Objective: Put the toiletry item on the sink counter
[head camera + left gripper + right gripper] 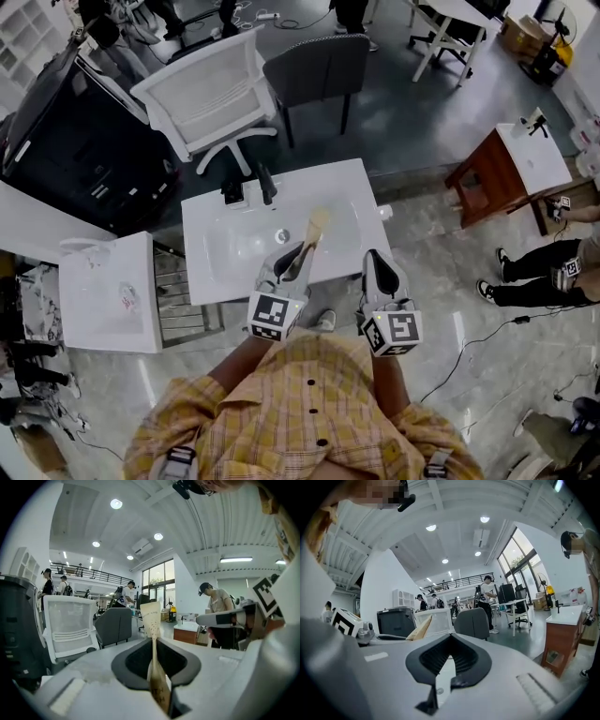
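A flat tan toiletry sachet (pixel 317 228) sticks up out of my left gripper (pixel 300 255), which is shut on its lower end above the basin of the white sink counter (pixel 347 183). In the left gripper view the sachet (pixel 151 618) stands upright, pinched between the jaws of the gripper (pixel 154 644). My right gripper (pixel 374 257) hovers over the counter's front right edge, shut with nothing in it. The right gripper view shows that gripper (pixel 449 641) with its jaws together and the sachet (pixel 421 629) off to the left.
A black faucet (pixel 265 183) stands at the back of the basin. Behind the counter are a white mesh chair (pixel 206 94) and a grey chair (pixel 319 66). A second white sink unit (pixel 103 291) stands left, a brown cabinet (pixel 492 173) right, with a person's legs (pixel 534 267) nearby.
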